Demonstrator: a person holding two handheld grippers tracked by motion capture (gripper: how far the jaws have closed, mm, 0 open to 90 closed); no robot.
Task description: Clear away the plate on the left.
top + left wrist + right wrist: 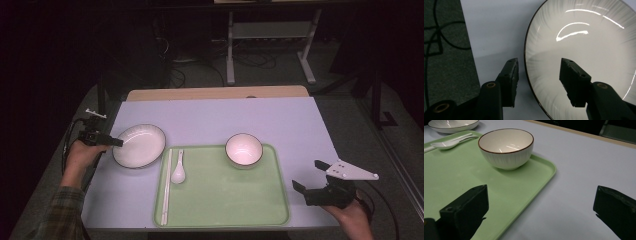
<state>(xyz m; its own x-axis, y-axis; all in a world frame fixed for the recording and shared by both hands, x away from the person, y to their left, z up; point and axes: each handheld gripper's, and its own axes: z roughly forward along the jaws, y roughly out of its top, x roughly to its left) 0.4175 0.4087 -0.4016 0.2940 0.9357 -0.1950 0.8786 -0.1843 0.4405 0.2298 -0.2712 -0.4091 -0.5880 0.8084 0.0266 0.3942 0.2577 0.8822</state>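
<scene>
A white plate (139,145) with a dark rim lies on the lavender table, left of the green tray (225,200). My left gripper (119,142) is at the plate's left edge. In the left gripper view the plate (586,50) has its rim between the jaws of the left gripper (539,61): one jaw stands outside it, the other over its inside, both clear of it. My right gripper (306,174) stands wide open off the tray's right front corner, with nothing between the jaws. In its own view the right gripper (541,188) straddles the tray (449,170) edge.
On the tray stand a white bowl (244,149) at the back right, a white spoon (178,172) and a pair of white chopsticks (166,187) along the left side. The bowl (506,147) is upright and empty. A wooden strip (215,93) borders the table's far edge.
</scene>
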